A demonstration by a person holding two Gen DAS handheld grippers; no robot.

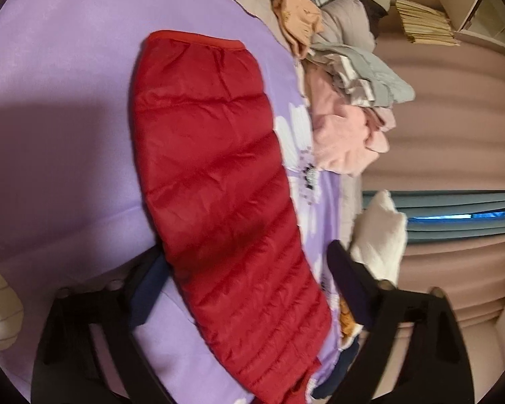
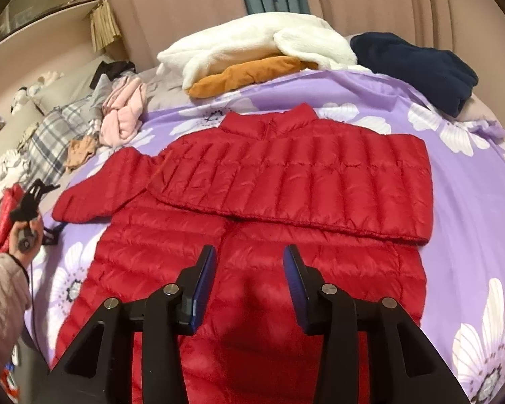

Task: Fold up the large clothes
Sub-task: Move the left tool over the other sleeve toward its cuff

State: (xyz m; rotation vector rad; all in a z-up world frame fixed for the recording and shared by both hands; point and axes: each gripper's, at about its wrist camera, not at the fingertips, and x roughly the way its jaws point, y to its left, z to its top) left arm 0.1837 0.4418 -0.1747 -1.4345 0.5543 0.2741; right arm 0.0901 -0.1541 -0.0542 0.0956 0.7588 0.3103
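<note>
The left hand-held gripper [image 1: 249, 279] stood with jaws apart astride the red jacket's outstretched sleeve [image 1: 215, 181], gripping nothing; the sleeve's long axis ran toward 11 o'clock. The right hand-held gripper [image 2: 249, 282] hovered half-open and empty over the red jacket [image 2: 286, 202] on the bed [image 2: 461, 222]. The left was nearer the sleeve. Piled clothes [image 1: 346, 111] lay at 1 o'clock, clear of it.

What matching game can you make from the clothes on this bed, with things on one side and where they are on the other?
Things:
1. red quilted puffer jacket
2. white fluffy garment
3. mustard-orange garment
4. navy fleece garment

Places:
A. tucked under the white one
B. far right corner of the bed
C. spread across the middle of the purple flowered sheet
D. on top of the far pile

Pairs: 1-C, 2-D, 3-A, 4-B
</note>
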